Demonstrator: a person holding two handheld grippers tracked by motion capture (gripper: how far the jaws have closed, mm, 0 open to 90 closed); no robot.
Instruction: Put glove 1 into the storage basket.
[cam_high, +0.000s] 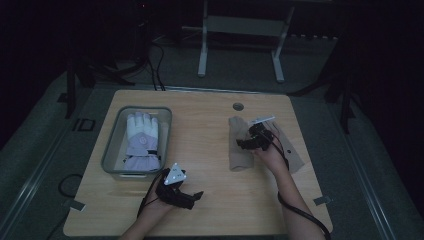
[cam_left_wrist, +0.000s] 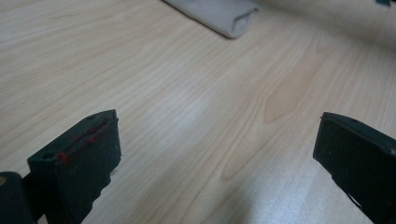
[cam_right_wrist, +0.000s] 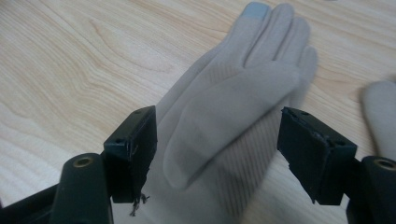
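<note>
A beige knit glove (cam_right_wrist: 233, 107), soft and ribbed with a blue fingertip patch, is seen lying flat on the pale wood-grain table (cam_high: 215, 150), right of the grey bin (cam_high: 112, 145). The right gripper (cam_right_wrist: 217, 140) is held over the glove, jaws apart on either side, not pressing. The left gripper (cam_left_wrist: 217, 154) is released over bare table in front of the bin. A padded white glove (cam_high: 142, 140) lies in the bin. Open table is left between bin and beige glove.
</note>
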